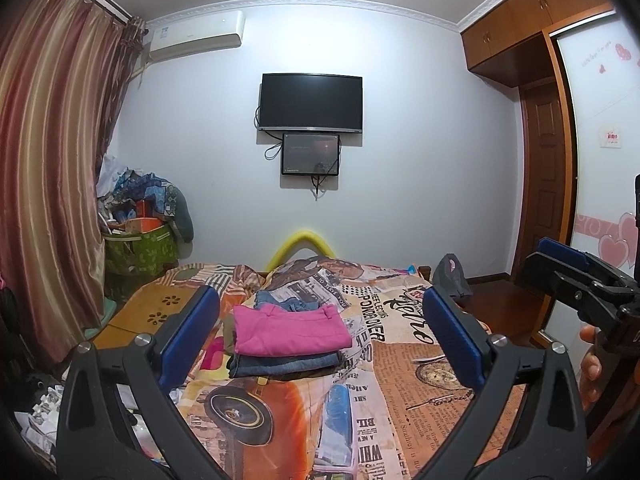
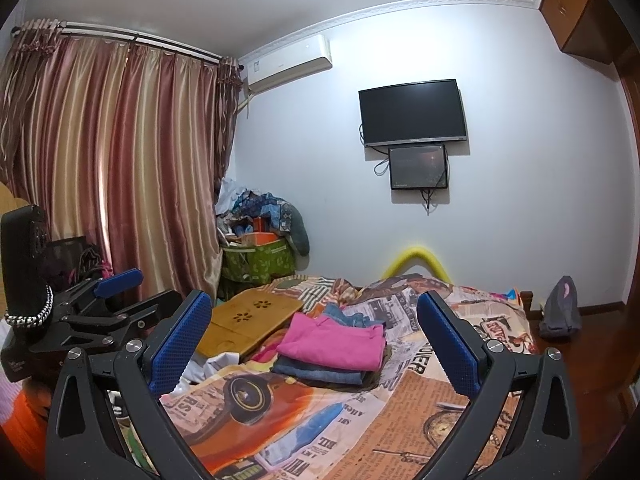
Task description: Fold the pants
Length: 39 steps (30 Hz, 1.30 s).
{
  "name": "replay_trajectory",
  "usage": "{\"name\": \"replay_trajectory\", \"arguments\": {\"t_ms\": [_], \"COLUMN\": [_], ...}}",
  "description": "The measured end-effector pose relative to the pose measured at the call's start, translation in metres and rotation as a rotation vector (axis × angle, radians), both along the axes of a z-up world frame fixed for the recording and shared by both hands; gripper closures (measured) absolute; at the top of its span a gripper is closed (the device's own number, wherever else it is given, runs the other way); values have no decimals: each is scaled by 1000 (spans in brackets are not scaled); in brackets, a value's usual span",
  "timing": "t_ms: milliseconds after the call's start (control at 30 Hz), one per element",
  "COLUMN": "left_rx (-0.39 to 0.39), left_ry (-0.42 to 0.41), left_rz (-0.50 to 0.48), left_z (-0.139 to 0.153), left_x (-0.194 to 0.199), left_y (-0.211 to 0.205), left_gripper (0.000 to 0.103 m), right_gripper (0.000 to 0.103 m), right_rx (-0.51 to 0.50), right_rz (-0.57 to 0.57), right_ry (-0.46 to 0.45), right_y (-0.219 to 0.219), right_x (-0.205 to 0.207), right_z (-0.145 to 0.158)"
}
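The bed (image 1: pixel 440 360), covered by a newspaper-and-car print sheet, is filling the lower part of both views and is serving as the reference point here. Behind the bed's far end, a white wall is carrying a dark television (image 1: pixel 311 103) with a smaller screen (image 1: pixel 310 154) hanging just beneath it. To the left of the bed, striped curtains (image 2: pixel 112 152) are hanging, and a green bin (image 1: pixel 140 250) heaped with cloth is sitting in the corner beside them. A wooden lap tray (image 2: pixel 250 320) is lying on the bed's left side.

Near the middle of the bed, the folded pink pants (image 1: pixel 290 329) are resting on top of folded denim pants (image 1: pixel 284 364), forming a neat stack; more denim (image 1: pixel 286 301) is lying just behind it, toward the wall.

The left gripper (image 1: pixel 320 344) is hovering over the near end of the bed, its jaws standing wide apart and holding nothing, well short of the stack. The right gripper (image 2: pixel 314 346) is hovering likewise, its jaws spread wide and empty, the stack showing between its blue pads (image 2: pixel 180 344) but not touching them.
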<state>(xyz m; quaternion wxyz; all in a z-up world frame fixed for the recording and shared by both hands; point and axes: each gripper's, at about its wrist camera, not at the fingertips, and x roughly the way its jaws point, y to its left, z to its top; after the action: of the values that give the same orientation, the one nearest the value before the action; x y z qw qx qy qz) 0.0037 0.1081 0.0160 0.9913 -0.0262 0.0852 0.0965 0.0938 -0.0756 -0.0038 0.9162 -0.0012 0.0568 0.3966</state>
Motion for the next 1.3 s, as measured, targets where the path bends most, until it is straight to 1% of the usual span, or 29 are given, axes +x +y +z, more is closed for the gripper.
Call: {"name": "replay_trajectory", "arguments": {"t_ms": [600,833,1300], "left_rx": [-11,-27,-31], "left_ry": [8,42,36], "left_rz": [-9,-52,-38], "left_z": [-1,-4,-5], "left_x": [1,10,8], "left_y": [-1,-2,-7], "left_gripper": [0,0,0], "right_gripper": [1,1,1], "right_rx": [4,7,7], "right_rz": [1,-7,-9], "right_ry": [24,30,38], "right_y": [2,0,-1], "right_x": [4,6,6], "right_z": [-5,-5,-4]}}
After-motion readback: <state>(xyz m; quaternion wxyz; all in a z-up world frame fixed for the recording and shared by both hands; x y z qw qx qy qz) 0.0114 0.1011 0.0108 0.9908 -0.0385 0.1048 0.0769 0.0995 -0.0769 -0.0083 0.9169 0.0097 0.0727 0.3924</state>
